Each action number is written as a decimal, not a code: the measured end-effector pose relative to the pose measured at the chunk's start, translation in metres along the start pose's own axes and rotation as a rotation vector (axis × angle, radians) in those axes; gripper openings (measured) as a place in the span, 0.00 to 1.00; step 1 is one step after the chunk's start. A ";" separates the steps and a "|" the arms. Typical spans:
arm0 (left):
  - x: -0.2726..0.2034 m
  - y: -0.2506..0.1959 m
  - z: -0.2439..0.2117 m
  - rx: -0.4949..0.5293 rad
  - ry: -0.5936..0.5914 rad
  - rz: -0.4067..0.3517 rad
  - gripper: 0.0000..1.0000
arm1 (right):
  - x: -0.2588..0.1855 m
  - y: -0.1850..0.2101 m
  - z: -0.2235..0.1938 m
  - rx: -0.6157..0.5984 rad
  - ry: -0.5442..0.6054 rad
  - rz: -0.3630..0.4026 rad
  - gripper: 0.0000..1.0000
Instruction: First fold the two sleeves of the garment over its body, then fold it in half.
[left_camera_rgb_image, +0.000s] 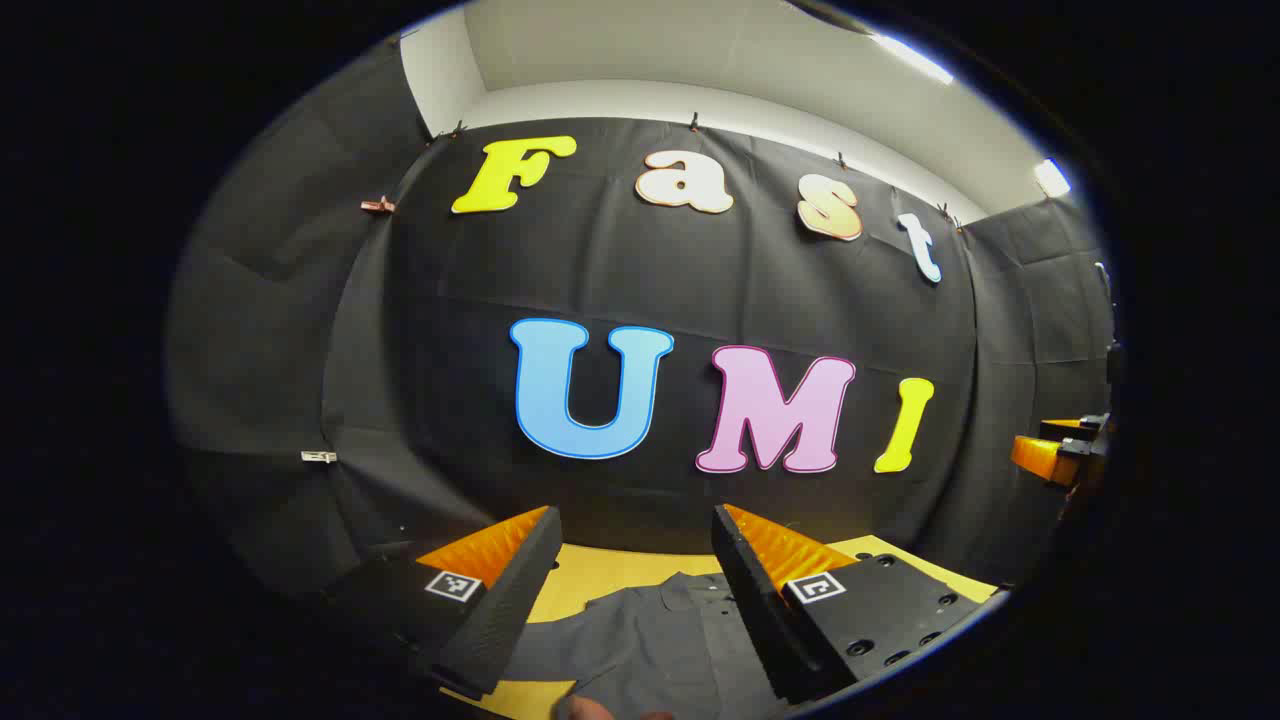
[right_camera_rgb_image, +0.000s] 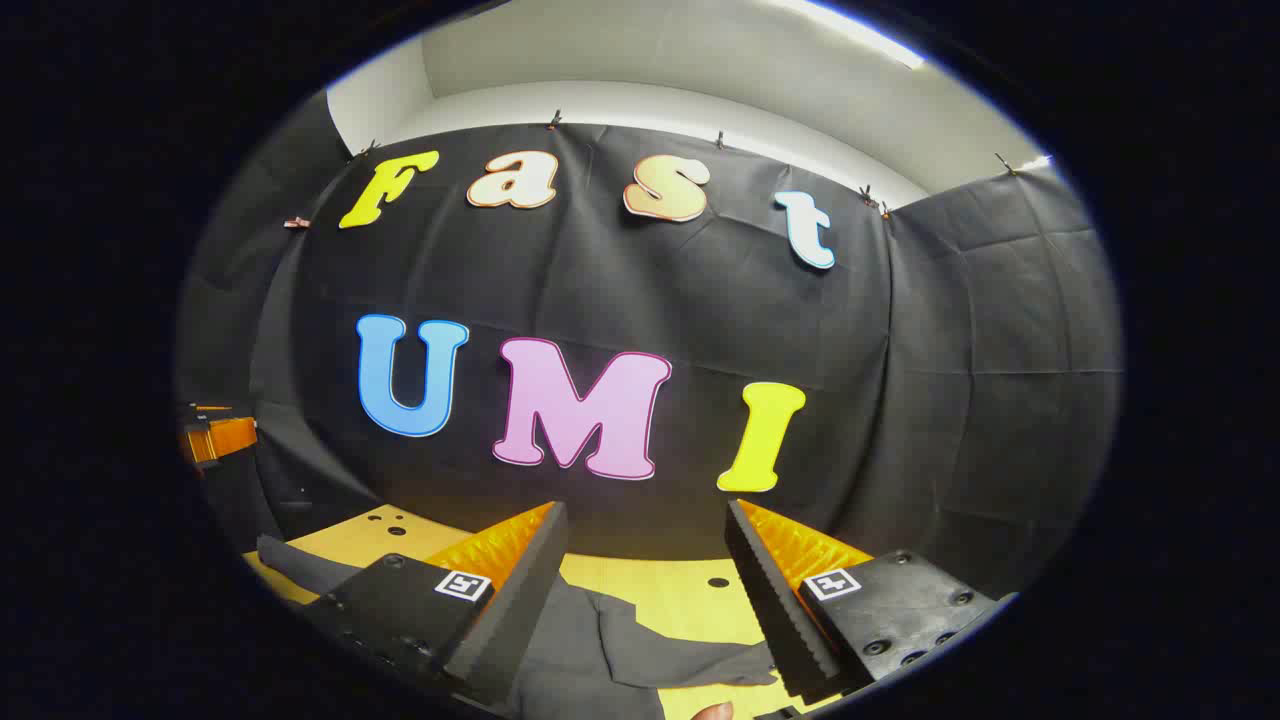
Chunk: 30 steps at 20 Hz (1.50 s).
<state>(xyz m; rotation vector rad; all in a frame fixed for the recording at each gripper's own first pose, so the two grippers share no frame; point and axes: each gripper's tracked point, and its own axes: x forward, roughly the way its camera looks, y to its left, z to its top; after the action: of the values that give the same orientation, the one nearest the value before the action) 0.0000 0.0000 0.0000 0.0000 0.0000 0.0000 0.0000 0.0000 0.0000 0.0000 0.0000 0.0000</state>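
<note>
Tongs on both sides, left tongs (left_camera_rgb_image: 632, 560) and right tongs (right_camera_rgb_image: 645, 560), gape wide and hold nothing above the shirt (left_camera_rgb_image: 650, 640) on the desk (right_camera_rgb_image: 690, 600). Best to lower the right tongs onto the sleeve (right_camera_rgb_image: 680, 655) at lower centre of the right gripper view, pinch near its end, then fold it across.

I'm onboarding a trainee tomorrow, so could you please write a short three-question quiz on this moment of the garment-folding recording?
1. True or false: the left gripper is shut on the garment.
2. Multiple choice: in the right gripper view, the sleeve lies A) folded over the body, B) spread out on the table, C) lifted in the right gripper.
3. Fill in: the garment's collar shows between the fingers in the ____ gripper view.

Key: 1 false, both grippers are open above the cloth; 2 B; 3 left.
</note>
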 end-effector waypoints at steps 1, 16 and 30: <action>0.002 0.002 0.001 -0.001 0.001 0.000 0.95 | 0.000 0.001 -0.001 0.003 0.006 -0.004 0.97; 0.024 0.003 -0.001 0.058 0.011 -0.042 0.95 | 0.017 0.009 -0.001 -0.028 0.017 -0.022 0.98; 0.048 -0.042 0.004 0.080 0.009 -0.057 0.95 | 0.090 -0.124 -0.187 -0.040 0.298 -0.146 0.98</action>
<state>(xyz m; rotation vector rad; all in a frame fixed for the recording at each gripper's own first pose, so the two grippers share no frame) 0.0476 -0.0420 0.0042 0.0797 0.0091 -0.0565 0.0903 -0.1242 -0.1868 -0.0397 0.2979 -0.1459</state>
